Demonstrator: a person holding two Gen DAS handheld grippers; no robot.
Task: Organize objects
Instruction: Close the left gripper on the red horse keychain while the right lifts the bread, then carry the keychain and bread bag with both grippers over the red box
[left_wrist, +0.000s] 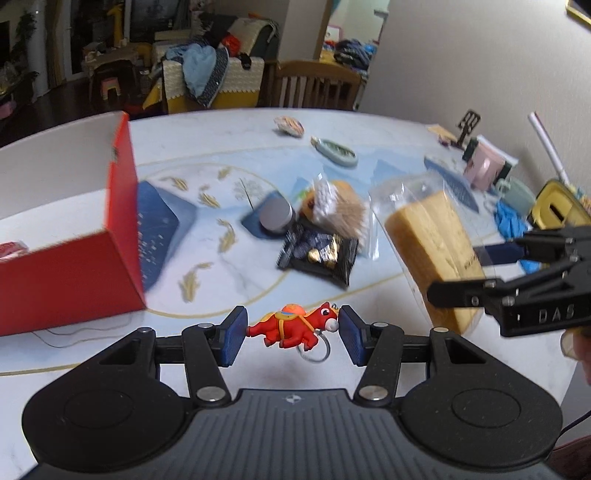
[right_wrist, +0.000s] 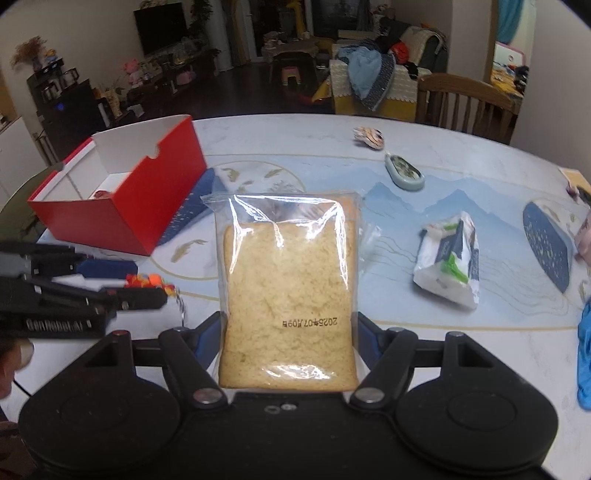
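Left gripper (left_wrist: 291, 332) clamped on light rubbery horse keychain (left_wrist: 293, 326); right gripper (right_wrist: 290, 332) squeezing soft, squashable bagged bread (right_wrist: 290, 291) low, bottom centre.

Beyond the surface (right_wrist: 461, 332), a wooden chair (right_wrist: 465, 99) stands at the far edge. A sofa (right_wrist: 369, 88) behind it carries piled clothing. A television (right_wrist: 159, 26) hangs on the left wall.

Both wrist views looked forward and downward along their own jaws, close above the table (left_wrist: 332, 125). Left view: red box (left_wrist: 74, 266) left of its jaws, right gripper (left_wrist: 454, 273) at right edge. Right view: same red box (right_wrist: 122, 206) ahead-left, left gripper (right_wrist: 118, 280) at left edge
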